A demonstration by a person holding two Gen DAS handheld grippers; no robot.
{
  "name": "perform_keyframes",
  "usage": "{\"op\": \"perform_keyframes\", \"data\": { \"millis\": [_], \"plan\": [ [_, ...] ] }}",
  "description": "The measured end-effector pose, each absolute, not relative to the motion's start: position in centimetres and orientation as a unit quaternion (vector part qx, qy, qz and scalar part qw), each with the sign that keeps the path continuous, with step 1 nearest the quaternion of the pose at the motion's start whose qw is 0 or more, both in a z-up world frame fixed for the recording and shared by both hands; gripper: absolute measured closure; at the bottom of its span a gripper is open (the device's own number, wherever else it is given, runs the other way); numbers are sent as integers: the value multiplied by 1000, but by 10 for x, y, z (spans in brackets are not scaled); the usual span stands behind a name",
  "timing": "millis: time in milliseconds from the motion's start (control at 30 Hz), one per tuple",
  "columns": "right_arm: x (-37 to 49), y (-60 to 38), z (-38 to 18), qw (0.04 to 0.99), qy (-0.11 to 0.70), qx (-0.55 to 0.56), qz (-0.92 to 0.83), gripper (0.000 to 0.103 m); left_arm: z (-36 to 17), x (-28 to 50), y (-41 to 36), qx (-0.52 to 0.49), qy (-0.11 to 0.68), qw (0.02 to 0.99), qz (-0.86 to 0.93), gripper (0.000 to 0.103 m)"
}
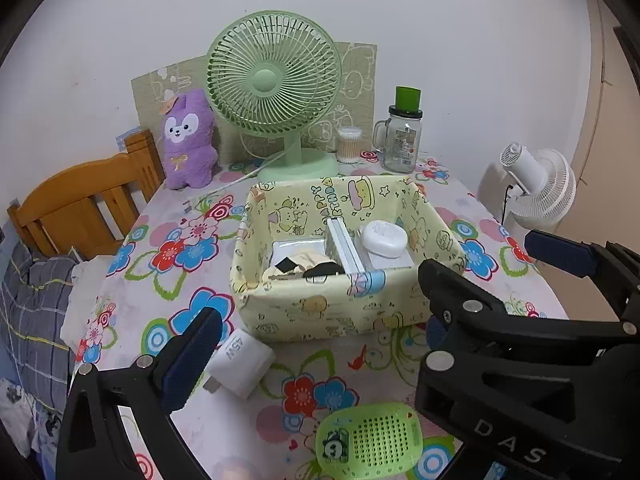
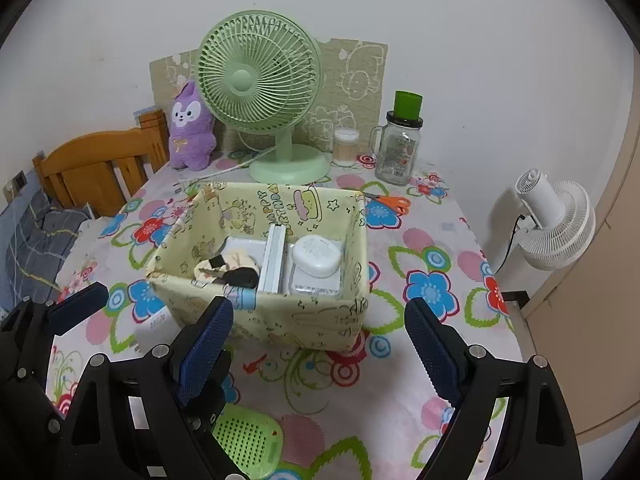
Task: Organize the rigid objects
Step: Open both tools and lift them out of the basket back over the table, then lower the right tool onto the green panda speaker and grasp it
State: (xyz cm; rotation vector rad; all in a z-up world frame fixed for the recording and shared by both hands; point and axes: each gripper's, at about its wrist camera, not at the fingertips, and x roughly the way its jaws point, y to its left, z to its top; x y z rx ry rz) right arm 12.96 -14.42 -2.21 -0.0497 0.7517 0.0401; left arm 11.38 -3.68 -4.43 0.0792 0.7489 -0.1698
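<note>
1. The right gripper point(image 2: 316, 344) is being held with jaws wide apart, nothing between them.
2. The left gripper's point(image 1: 316, 300) jaws are likewise being kept wide and empty.
3. The yellow box point(image 2: 264, 316) is being seen at 12 o'clock, the green perforated case point(image 2: 248, 444) at 7 o'clock.
4. Bare surface point(image 2: 432, 240) is being left at 3 o'clock, up to its edge.

"HAPPY BIRTHDAY" on the yellow box point(image 1: 304, 308); "DAS" on the right claw point(image 1: 472, 280)
</note>
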Motion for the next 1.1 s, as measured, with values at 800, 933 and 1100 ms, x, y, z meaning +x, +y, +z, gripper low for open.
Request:
{"op": "perform_keyframes", "data": {
  "millis": [800,933,1100],
  "plan": [
    [77,-142,-34,932,361,-19,7,13,-59,71,-21,39,360,928,-84,0],
    [71,-139,-43,933,359,-24,-2,10,-68,68,-18,40,367,925,-87,0],
    [67,-135,-54,933,360,-28,-6,7,-79,64,-14,41,369,924,-90,0]
  ]
}}
